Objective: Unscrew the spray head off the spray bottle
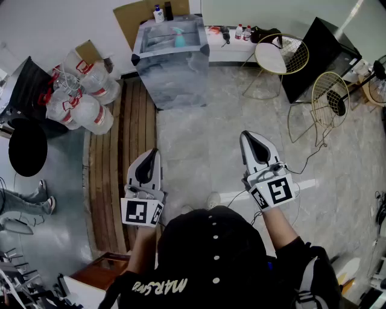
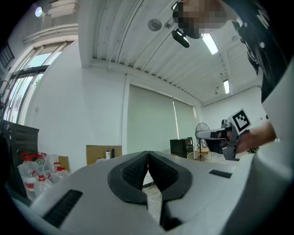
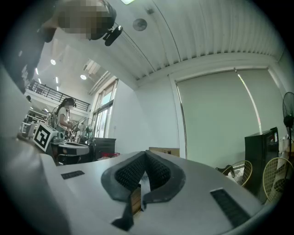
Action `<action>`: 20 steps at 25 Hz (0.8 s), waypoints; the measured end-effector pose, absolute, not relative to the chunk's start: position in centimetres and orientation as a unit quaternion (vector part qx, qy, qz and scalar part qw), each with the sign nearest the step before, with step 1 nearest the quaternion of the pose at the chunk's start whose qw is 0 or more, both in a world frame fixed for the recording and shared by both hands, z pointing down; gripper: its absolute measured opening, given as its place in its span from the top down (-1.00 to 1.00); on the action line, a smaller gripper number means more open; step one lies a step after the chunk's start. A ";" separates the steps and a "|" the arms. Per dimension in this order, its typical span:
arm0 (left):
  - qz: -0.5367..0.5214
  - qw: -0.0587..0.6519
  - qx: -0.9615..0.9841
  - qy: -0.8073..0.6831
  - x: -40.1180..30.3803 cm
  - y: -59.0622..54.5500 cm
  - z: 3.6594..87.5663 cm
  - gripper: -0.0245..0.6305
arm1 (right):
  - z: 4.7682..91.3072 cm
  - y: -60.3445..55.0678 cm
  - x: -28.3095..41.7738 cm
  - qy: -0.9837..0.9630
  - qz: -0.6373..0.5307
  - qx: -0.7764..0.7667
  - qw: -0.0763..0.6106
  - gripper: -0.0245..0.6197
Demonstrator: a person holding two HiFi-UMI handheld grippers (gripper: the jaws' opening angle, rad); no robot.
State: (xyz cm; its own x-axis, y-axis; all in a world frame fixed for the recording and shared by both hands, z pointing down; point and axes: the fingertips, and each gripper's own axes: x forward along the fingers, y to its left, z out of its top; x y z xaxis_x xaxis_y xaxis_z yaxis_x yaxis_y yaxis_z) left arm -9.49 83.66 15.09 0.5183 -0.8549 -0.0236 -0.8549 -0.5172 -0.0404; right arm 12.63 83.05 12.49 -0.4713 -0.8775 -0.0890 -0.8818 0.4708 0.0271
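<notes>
The left claw (image 1: 154,152) and the right claw (image 1: 247,136) were held level, each pressed together on nothing, well apart from the spray bottle (image 1: 179,38) standing on the grey counter (image 1: 172,78) ahead.

Two grippers: one left gripper (image 1: 153,154), one right gripper (image 1: 246,136). One spray bottle (image 1: 179,38) on the far surface (image 1: 175,75). Two bottles (image 1: 158,12) behind it. Two small bottles (image 1: 243,31) far right. Two wire chairs (image 1: 274,55) right. At least four water jugs (image 1: 90,111) far left.
</notes>
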 end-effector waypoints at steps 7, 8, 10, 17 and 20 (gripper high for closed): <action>-0.002 0.020 -0.872 0.490 -9.5 83.7 15.4 0.85 | 12.5 83.3 12.5 0.857 0.036 -0.513 0.043 0.89; -0.001 0.020 -0.871 0.491 -9.5 83.6 15.4 0.85 | 12.4 83.3 12.6 0.856 0.036 -0.514 0.047 0.89; 0.002 0.018 -0.869 0.494 -9.3 83.5 15.3 0.85 | 12.3 83.3 12.8 0.857 0.037 -0.511 0.051 0.89; 0.002 0.008 -0.861 0.508 -7.2 83.0 15.7 0.85 | 13.0 82.6 15.3 0.860 0.025 -0.506 0.060 0.89; 0.016 -0.002 -0.858 0.514 -6.0 83.0 15.7 0.85 | 13.4 82.4 16.6 0.864 0.008 -0.498 0.073 0.89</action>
State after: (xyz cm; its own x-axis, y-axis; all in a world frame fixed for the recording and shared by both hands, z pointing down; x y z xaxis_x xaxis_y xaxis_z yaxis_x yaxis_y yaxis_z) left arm -6.00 83.03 15.71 0.4707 -0.8819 -0.0246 -0.8818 -0.4712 0.0199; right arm 16.60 82.37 13.41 -0.4929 -0.8595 -0.1351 -0.8620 0.5036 -0.0587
